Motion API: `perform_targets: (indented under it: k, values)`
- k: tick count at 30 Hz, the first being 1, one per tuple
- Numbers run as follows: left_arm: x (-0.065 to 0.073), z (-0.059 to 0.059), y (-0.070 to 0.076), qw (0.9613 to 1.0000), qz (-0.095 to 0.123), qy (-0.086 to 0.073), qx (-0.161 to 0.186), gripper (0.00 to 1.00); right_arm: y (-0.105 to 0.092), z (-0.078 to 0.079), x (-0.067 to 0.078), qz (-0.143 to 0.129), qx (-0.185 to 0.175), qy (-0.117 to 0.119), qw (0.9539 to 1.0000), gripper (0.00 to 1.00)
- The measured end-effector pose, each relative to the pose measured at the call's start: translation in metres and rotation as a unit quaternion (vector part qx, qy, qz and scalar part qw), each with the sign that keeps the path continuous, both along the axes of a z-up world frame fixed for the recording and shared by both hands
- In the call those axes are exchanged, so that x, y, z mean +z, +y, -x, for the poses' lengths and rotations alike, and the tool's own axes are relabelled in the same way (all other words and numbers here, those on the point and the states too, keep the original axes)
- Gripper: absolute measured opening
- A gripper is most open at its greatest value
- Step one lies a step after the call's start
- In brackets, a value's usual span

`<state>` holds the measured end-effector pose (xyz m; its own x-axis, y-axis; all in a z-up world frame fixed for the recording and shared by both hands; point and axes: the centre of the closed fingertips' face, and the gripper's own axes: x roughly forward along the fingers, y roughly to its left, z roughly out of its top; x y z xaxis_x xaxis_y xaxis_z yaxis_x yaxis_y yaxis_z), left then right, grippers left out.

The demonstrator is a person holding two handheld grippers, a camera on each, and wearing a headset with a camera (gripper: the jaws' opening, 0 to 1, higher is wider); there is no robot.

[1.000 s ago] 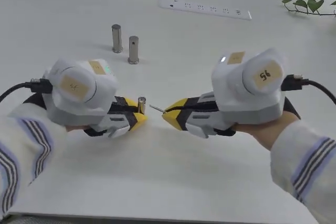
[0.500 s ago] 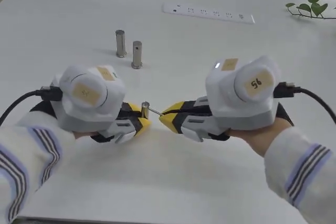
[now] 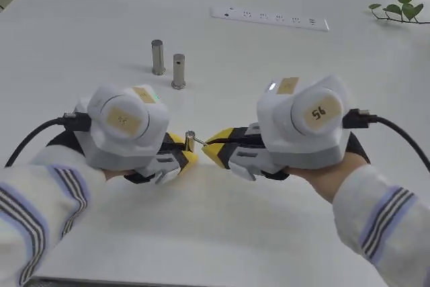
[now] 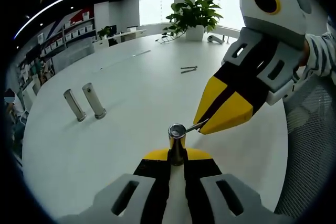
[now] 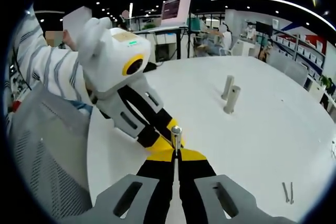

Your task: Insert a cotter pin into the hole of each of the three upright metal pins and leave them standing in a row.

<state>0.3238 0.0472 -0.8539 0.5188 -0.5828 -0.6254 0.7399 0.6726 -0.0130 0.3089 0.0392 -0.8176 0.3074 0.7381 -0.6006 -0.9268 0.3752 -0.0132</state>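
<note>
As left jaws grip the pin (image 4: 177,141), the cotter (image 4: 195,126) touches it.

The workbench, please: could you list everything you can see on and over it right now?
standing metal pins: two, silver, upright side by side on the table, beyond the left gripper
held metal pin: one, silver, in the left gripper
cotter pin: one, silver, in the right gripper, tip at the held metal pin
spare cotter pins: two, silver, lying on the table
power strip: one, white, far edge
plant: one, green, far right
grippers: two, white, black and yellow, both shut
sleeves: two, striped
</note>
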Motion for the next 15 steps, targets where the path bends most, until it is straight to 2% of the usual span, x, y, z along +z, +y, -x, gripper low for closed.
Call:
perform_targets:
  k: [15]
  values:
    - [0.0002, 0.0032, -0.0015, 1.0000, 0.000, 0.003, 0.005, 0.07, 0.0078, -0.0013, 0.0002, -0.005, -0.005, -0.007, 1.0000, 0.03]
